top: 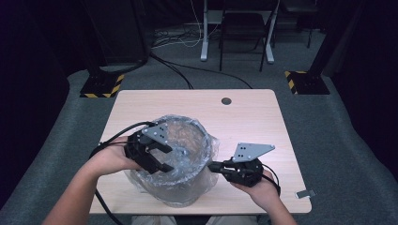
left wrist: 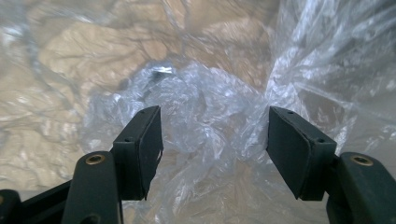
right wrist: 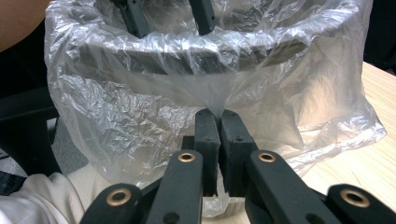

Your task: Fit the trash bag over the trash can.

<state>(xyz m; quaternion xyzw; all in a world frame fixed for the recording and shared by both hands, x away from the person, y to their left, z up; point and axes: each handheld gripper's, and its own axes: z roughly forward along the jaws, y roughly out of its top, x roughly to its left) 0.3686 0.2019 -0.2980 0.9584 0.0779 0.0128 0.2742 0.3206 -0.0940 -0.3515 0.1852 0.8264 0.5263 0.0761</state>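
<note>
A round grey bin (top: 180,187) stands on the table's near half, lined with a clear plastic bag (top: 187,140) whose top is folded over the rim. My left gripper (top: 162,161) reaches into the bin's mouth from the left. Its jaws stand open, and crumpled bag film (left wrist: 205,126) lies past and between the pads with no pad pressing on it. My right gripper (top: 213,167) is at the bin's right side, shut on a pinch of the bag's hanging outer film (right wrist: 217,109) just below the rim (right wrist: 196,56). The left gripper's fingers (right wrist: 133,16) show inside the bin.
The light wooden table (top: 248,117) has a cable hole (top: 226,101) near its far edge and bare room behind and right of the bin. A small grey strip (top: 305,193) lies at the near right corner. Black cables trail off the table's left side.
</note>
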